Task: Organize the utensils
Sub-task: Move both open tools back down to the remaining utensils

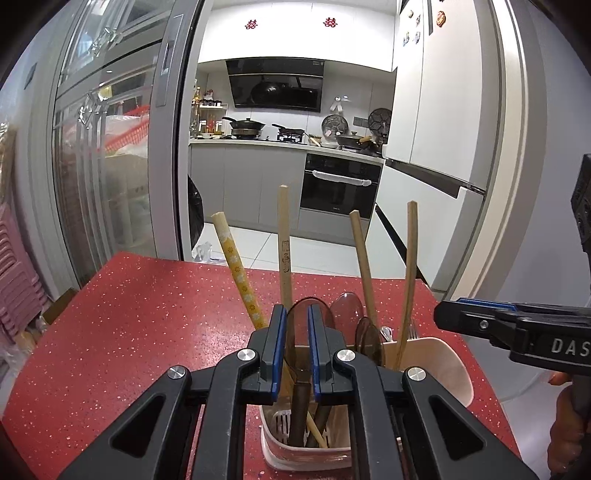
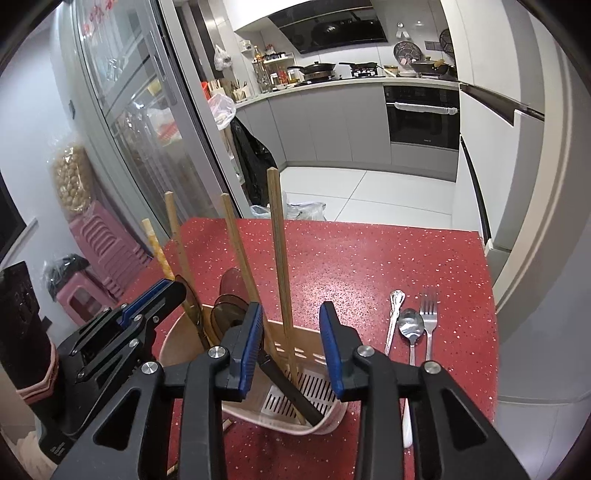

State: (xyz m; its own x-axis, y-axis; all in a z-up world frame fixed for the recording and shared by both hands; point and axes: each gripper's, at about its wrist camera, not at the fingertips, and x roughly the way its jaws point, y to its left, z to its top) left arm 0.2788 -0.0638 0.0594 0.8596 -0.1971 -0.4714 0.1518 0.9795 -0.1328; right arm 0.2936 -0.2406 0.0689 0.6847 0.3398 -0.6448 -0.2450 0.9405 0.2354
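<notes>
Our left gripper (image 1: 297,332) has its blue-padded jaws drawn narrow, closed about a brown spoon (image 1: 301,321) of translucent plastic that stands bowl-up, its dark handle running down between the pads. Our right gripper (image 2: 291,332) stands open. A plain wooden chopstick (image 2: 279,258) rises between its ribbed blue pads, and neither pad touches it. Seen from the left wrist, the right gripper's black body carries white letters that read "DAS" before the edge cuts them off.

Both grippers hang over the utensil holder (image 2: 295,343), a pale pink plastic tub with rounded walls and a slotted white floor. It sits at the near edge of the red table (image 2: 351,258), whose top is glossy and flecked with white. Two more smoky brown spoons stand in the holder, along with several wooden chopsticks and a thicker stick with a yellow flower pattern (image 1: 240,273). One flat stick bears printed marks that are too small for us to read.

On the table to the right of the holder lie three shiny metal pieces side by side: an ornate handle (image 2: 393,317), a steel spoon (image 2: 410,325) and a fork (image 2: 428,314).

Far beyond the table we see grey kitchen cabinets, a black oven (image 2: 421,114) and red paper double-happiness characters (image 1: 251,24) on the white upper cupboards. At far left stands a stack of pink plastic stools (image 2: 107,240).
</notes>
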